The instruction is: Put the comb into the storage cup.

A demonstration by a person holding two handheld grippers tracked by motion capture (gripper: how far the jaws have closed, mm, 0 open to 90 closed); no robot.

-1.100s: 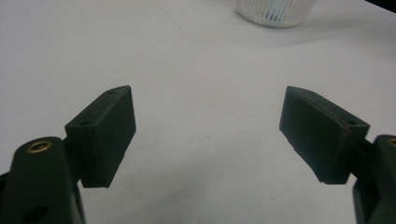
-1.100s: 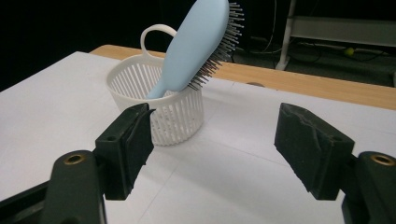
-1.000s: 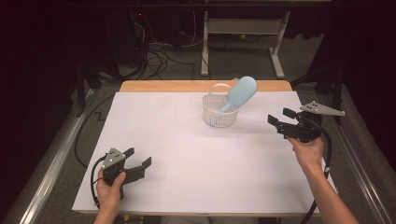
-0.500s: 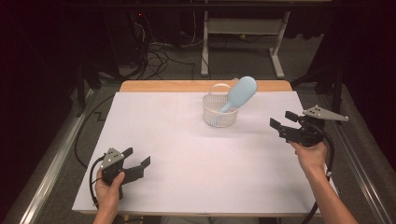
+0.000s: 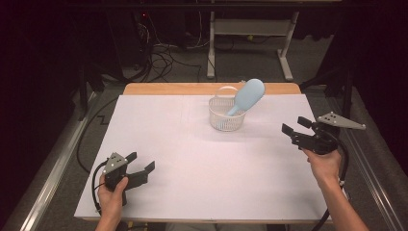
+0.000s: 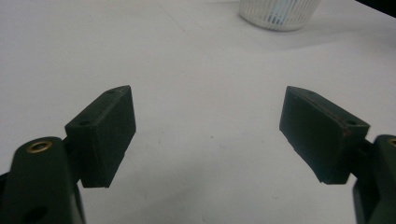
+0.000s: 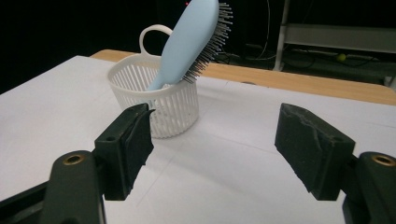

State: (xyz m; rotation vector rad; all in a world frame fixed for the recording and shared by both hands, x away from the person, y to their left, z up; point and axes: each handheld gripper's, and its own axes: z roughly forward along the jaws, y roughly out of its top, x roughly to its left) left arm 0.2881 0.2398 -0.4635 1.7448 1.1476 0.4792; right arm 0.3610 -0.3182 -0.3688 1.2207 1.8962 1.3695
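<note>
A light blue hairbrush point(image 5: 247, 96) point(image 7: 187, 44) stands handle-down in a small white slatted basket point(image 5: 226, 115) point(image 7: 156, 100) at the back middle of the white table. Its bristled head leans out over the rim to the right. My right gripper point(image 5: 296, 126) point(image 7: 212, 149) hovers to the right of the basket, pointing at it, open with nothing between its pads. At the front left my left gripper point(image 5: 142, 161) point(image 6: 208, 135) rests low over the table, open and empty; the basket point(image 6: 278, 11) shows far off at the top of its view.
White sheet point(image 5: 192, 159) covers the table; a wooden strip point(image 5: 163, 88) runs along the far edge. Cables and a grey metal frame point(image 5: 250, 33) lie on the dark floor beyond. Metal rails point(image 5: 43, 178) flank the table on both sides.
My right gripper has drifted slightly toward the near side and sunk a little. The left gripper, the basket and the brush have kept still.
</note>
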